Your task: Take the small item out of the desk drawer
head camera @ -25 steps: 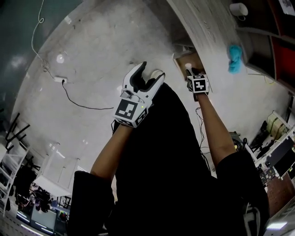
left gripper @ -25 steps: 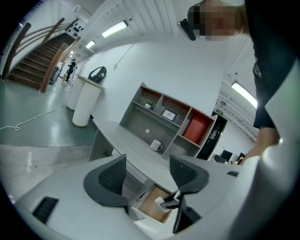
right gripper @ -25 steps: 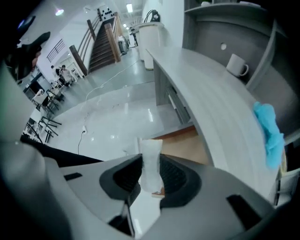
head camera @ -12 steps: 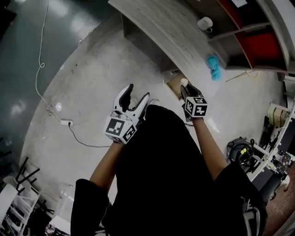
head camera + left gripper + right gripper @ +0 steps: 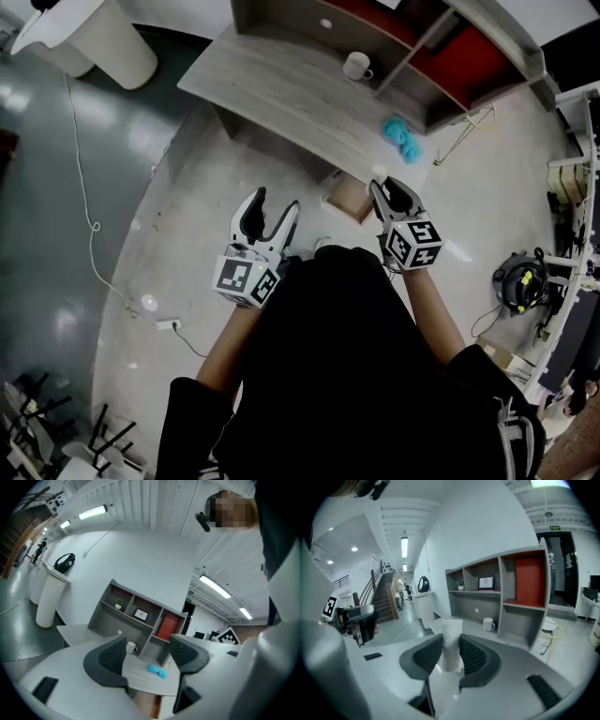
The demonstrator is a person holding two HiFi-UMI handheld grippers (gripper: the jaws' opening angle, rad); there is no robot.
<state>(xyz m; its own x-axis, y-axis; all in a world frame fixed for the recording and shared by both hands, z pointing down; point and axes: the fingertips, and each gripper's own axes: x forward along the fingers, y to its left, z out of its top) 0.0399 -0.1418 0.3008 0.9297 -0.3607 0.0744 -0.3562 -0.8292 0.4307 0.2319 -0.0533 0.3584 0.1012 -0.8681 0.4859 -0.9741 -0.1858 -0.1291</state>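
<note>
Overall, the largest area in the head view is the pale floor [image 5: 169,234], with a white cylindrical bin [image 5: 108,42] standing at its upper left.

1. The grey wood-grain surface [image 5: 281,89] runs across the top of the view. A shelf unit [image 5: 417,61] with red back panels stands along its far edge.
2. The person's dark garment [image 5: 347,375] fills the lower centre. Both forearms reach forward from it, each hand carrying one tool.
3. The drawer [image 5: 349,199] is pulled open under the front edge of the surface, and its wooden interior shows.
4. The left tool [image 5: 275,204] is held over the floor, left of the drawer. Its jaws stand wide apart with nothing between them. The left gripper view looks through the gap to the surface and the shelf unit.
5. The right tool [image 5: 389,187] is held just right of the drawer, near the front edge of the surface. Its jaws are narrowed and clamp the small item.
6. A white mug [image 5: 355,66] stands on the surface near the shelf unit. A blue cloth [image 5: 403,139] lies near the front edge.
7. The small item [image 5: 451,644] is a white roll, upright between the right tool's pads and protruding above them, not in the drawer.
</note>
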